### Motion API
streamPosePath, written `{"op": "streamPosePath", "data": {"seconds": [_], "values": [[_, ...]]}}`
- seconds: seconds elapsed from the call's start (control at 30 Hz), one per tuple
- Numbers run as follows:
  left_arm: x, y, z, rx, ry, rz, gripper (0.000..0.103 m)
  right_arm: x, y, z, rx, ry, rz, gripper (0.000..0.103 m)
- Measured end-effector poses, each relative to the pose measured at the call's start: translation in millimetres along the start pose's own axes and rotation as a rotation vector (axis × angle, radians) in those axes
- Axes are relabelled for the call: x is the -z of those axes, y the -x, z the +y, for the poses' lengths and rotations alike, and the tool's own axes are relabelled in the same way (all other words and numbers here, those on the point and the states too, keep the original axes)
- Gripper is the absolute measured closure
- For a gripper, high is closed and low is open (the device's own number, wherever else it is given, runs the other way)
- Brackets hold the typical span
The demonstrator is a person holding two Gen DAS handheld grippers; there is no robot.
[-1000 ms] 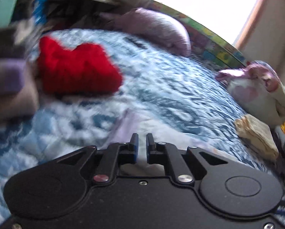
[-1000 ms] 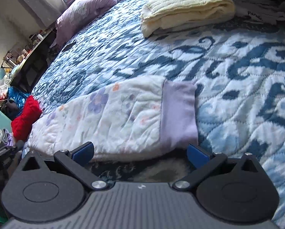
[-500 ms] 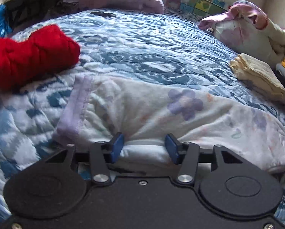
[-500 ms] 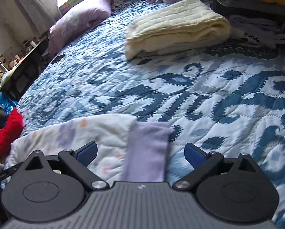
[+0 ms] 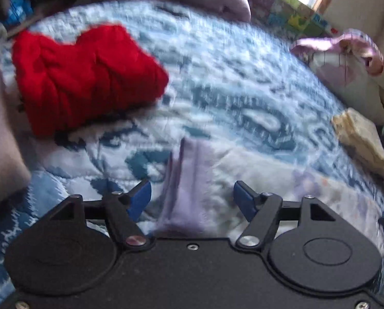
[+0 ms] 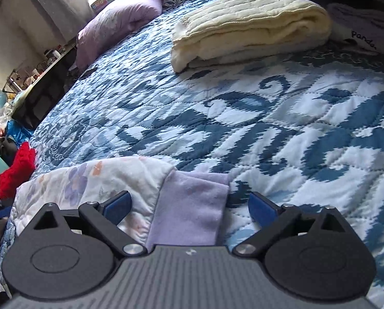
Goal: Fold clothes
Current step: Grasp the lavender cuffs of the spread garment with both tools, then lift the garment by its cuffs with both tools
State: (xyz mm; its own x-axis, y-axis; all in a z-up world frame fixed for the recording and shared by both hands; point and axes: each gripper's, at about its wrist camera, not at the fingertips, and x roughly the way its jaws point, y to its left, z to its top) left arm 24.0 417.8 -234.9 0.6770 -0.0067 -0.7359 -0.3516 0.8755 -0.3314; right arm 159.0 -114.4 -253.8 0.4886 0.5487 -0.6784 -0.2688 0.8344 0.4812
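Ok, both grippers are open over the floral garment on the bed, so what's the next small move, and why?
Probably lower both and close on the lilac cuffs. The left gripper and right gripper are open, each straddling a lilac cuff of the floral garment, which lies on the quilt, so nothing is gripped yet.

Blues, lilac and one red heap on my bed

My quilt [image 6: 282, 118] is blue-and-white swirls; the garment [image 6: 107, 177] is white with lilac and orange flowers and a plain lilac cuff [image 6: 192, 203]. Red knit [image 5: 84, 74], cream ribbed blanket [image 6: 248, 20], lilac pillow [image 6: 120, 23]; my tongs' fingertips [image 6: 260, 207] are blue.
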Motion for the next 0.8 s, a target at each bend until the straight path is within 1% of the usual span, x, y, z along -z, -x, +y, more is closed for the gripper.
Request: {"op": "streamPosePath", "data": {"seconds": [0.07, 0.1, 0.13, 0.17, 0.2, 0.23, 0.27, 0.3, 0.37, 0.4, 0.5, 0.6, 0.67, 0.7, 0.73, 0.77, 0.8], "values": [[3, -4, 8, 0.049, 0.047, 0.014, 0.035, 0, -4, 0, -0.018, 0.005, 0.004, 0.006], [5, -4, 9, 0.075, 0.059, 0.013, 0.042, 0, -5, 0, -0.026, 0.008, 0.005, 0.009], [7, -3, 8, 0.101, 0.065, 0.017, 0.062, 1, -7, 0, -0.035, 0.010, 0.007, 0.013], [9, -2, 6, 0.104, 0.065, 0.014, 0.065, 1, -9, 0, -0.044, 0.013, 0.009, 0.021], [11, 0, 3, 0.099, 0.064, 0.008, 0.068, 1, -11, 2, -0.054, 0.019, 0.012, 0.033], [13, 1, 0, 0.099, 0.061, 0.001, 0.077, 2, -12, 6, -0.065, 0.033, 0.017, 0.042], [13, 3, -4, 0.101, 0.062, -0.009, 0.081, 3, -13, 11, -0.076, 0.047, 0.023, 0.059], [13, 6, -7, 0.098, 0.059, -0.019, 0.082, 4, -13, 15, -0.083, 0.060, 0.023, 0.063], [9, 14, -15, 0.091, 0.041, -0.046, 0.084, 2, -6, 17, -0.088, 0.069, -0.003, 0.072], [6, 19, -20, 0.105, 0.032, -0.070, 0.084, 0, -2, 18, -0.095, 0.070, -0.017, 0.074], [-7, 36, -36, 0.170, 0.005, -0.145, 0.084, -10, 19, 21, -0.111, 0.085, -0.080, 0.075], [-22, 43, -57, 0.200, -0.030, -0.205, 0.085, -27, 41, 23, -0.099, 0.105, -0.160, 0.075], [-31, 38, -65, 0.209, -0.016, -0.208, 0.084, -41, 50, 18, -0.081, 0.089, -0.208, 0.075], [-34, 32, -67, 0.210, -0.001, -0.200, 0.083, -49, 50, 14, -0.068, 0.075, -0.217, 0.073], [-33, 23, -68, 0.175, -0.016, -0.177, 0.079, -56, 45, 8, -0.049, 0.060, -0.198, 0.071], [-31, 14, -69, 0.125, -0.041, -0.148, 0.073, -62, 38, 3, -0.020, 0.053, -0.179, 0.063], [-30, 5, -70, 0.076, -0.066, -0.119, 0.072, -65, 30, -1, 0.034, 0.062, -0.156, 0.041]]}}
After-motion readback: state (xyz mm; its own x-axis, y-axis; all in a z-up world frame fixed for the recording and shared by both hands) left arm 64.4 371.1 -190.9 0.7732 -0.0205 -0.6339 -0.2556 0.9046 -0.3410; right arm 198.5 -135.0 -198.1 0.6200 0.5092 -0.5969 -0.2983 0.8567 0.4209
